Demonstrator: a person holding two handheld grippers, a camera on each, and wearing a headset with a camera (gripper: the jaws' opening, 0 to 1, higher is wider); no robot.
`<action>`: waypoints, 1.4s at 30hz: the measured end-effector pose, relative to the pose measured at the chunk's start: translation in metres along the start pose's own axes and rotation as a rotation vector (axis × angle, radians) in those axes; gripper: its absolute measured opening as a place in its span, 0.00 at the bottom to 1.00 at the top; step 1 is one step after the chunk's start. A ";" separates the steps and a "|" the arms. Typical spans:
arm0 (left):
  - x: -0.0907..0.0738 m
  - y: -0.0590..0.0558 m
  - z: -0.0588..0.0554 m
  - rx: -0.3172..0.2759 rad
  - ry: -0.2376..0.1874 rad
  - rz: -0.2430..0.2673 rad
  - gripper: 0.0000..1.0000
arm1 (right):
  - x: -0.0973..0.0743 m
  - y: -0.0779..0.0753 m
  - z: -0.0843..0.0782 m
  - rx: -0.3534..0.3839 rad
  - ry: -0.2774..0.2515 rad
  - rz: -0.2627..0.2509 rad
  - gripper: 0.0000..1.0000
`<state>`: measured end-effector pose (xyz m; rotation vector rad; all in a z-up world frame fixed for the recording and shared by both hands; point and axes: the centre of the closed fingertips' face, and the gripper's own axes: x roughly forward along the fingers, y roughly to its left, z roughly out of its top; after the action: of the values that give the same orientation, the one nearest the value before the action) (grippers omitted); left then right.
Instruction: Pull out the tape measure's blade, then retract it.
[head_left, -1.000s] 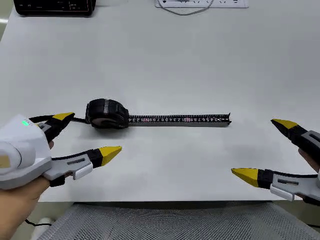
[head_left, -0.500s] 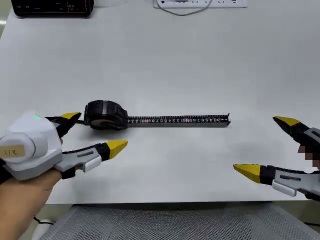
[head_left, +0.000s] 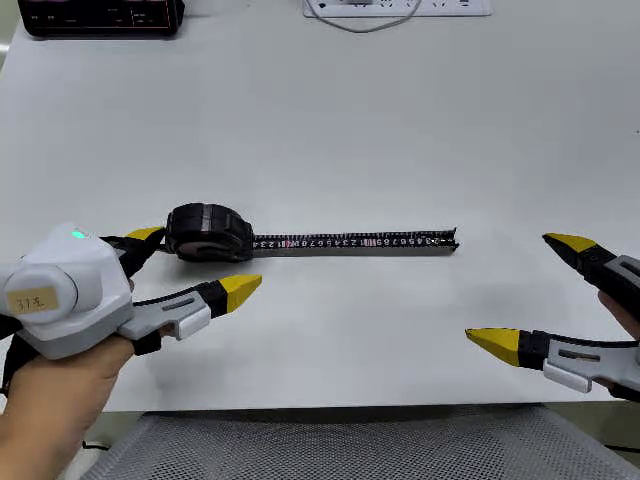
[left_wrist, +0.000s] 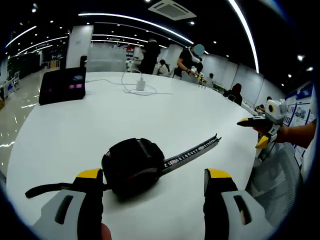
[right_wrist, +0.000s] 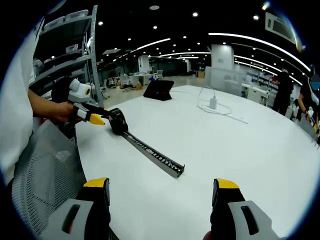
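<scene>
the tape measure (head_left: 208, 232) lies on the white desk (head_left: 350, 120), close to your left tool (head_left: 198, 260). its blade (head_left: 355, 242) is out and lies flat on the desk, pointing toward your right side. the tip of the blade (head_left: 455, 238) is near your right tool (head_left: 522, 290) but not touching it. both tools are spread wide and hold nothing. in the left gripper view the black case (left_wrist: 134, 165) sits just in front of the two jaws, and a black strap (left_wrist: 47, 189) trails from its back.

it looks like the pulling part is done, so the job now is to get the blade back in. move your left tool forward so one jaw goes on each side of the case. then press them together on the fat middle part, not on the strap. hold it firm so it can't spin. the blade lies out with nothing holding it, so the lock is likely on. i can't see the button from here. you could bring your right tool to the tip, pinch it softly, and walk it back toward the case. go slow. if the blade is let go all at once, it may snap back fast and knock the case over.
</scene>
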<state>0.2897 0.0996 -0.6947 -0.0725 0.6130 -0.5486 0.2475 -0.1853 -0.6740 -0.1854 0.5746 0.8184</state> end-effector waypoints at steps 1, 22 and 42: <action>0.000 0.000 0.000 -0.003 -0.001 0.004 0.80 | 0.000 0.000 0.000 0.000 0.000 0.001 0.83; 0.017 0.006 0.005 -0.106 -0.036 0.187 0.82 | 0.010 -0.017 -0.007 -0.106 0.074 0.059 0.73; 0.023 0.023 0.003 -0.155 -0.038 0.316 0.70 | 0.040 -0.023 -0.002 -0.236 0.130 0.179 0.57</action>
<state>0.3179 0.1074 -0.7101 -0.1290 0.6150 -0.1931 0.2849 -0.1760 -0.6985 -0.4102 0.6217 1.0538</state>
